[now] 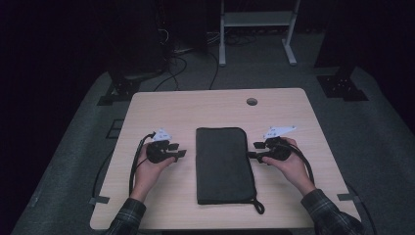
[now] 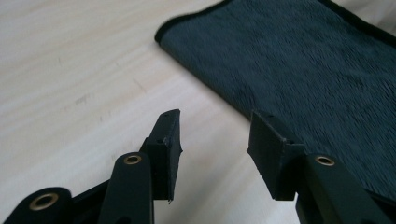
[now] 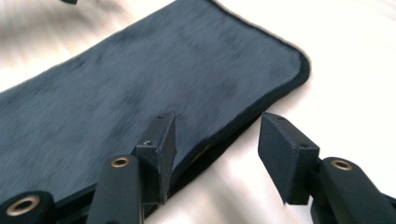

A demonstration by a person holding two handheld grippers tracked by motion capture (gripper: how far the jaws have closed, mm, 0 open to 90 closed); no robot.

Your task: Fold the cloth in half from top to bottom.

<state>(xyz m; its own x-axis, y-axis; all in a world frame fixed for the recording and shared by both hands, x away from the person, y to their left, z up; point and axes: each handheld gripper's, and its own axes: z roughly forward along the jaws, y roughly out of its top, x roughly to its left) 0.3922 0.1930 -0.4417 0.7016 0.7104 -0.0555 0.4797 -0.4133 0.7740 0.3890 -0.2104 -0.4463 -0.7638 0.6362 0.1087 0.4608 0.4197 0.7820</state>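
The left gripper (image 1: 180,153) rests low over the tabletop (image 1: 161,105), held in the person's left hand (image 1: 149,169), its jaws spread apart with nothing between them and pointing toward the dark cloth pouch (image 1: 222,164). In the left gripper view (image 2: 214,144) one jaw hangs over bare wood and the other sits at the pouch's (image 2: 299,60) long edge, just beside it; whether it touches the fabric cannot be told.

The right gripper (image 1: 253,155), in the right hand (image 1: 288,166), faces the pouch from the opposite side, jaws likewise released and empty. In the right gripper view (image 3: 215,149) one jaw stands over the pouch's (image 3: 140,84) fuzzy surface while the other is off its edge above the wood, so the pouch's bound edge runs between them.

The pouch lies flat, its long sides running from the near edge toward the far edge of the tabletop, about midway between the left and right edges and closer to the near edge. A cord loop (image 1: 258,205) trails from its near right corner. A round cable hole (image 1: 251,102) sits near the far edge.
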